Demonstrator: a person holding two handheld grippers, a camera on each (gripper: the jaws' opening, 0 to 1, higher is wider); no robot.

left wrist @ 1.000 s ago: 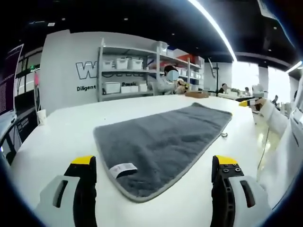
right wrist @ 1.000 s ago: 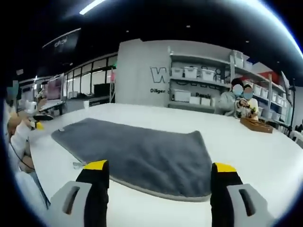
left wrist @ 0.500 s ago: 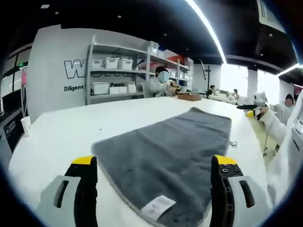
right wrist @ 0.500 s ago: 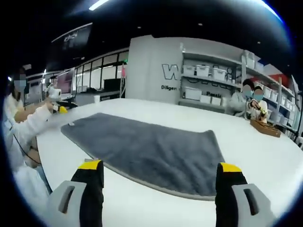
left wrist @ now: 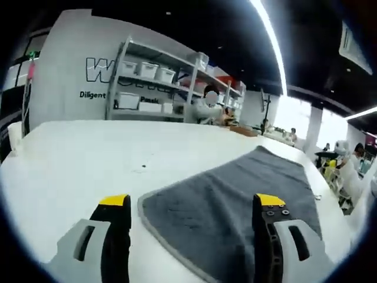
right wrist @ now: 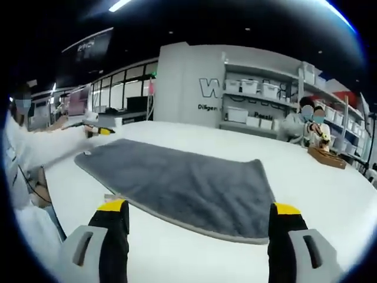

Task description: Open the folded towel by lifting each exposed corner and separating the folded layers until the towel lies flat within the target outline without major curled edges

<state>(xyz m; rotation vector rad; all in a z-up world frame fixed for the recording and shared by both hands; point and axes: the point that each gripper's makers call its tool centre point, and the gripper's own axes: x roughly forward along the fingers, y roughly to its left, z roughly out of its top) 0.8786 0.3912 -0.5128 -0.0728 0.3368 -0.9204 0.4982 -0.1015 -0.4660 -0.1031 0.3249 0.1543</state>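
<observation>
A grey towel (left wrist: 235,194) lies spread on the white table (left wrist: 82,153). In the left gripper view its near rounded corner sits just ahead of my left gripper (left wrist: 191,203), whose yellow-tipped jaws stand wide apart with nothing held. In the right gripper view the towel (right wrist: 182,180) stretches across the table beyond my right gripper (right wrist: 199,207), also open and holding nothing. A small white label (right wrist: 88,153) marks the towel's far left corner. The left gripper (right wrist: 99,130) hovers close to that corner, at the end of a white sleeve (right wrist: 41,150).
Grey shelving with white bins (left wrist: 153,76) stands behind the table, and a seated person (left wrist: 209,106) works there. A wooden box (right wrist: 326,157) rests on the table's far right. Bare table surface (right wrist: 330,200) surrounds the towel.
The left gripper view has swung and dropped toward the towel's corner; the white label has left that view. In the right gripper view the sleeve and left gripper reach further in over the far corner.
</observation>
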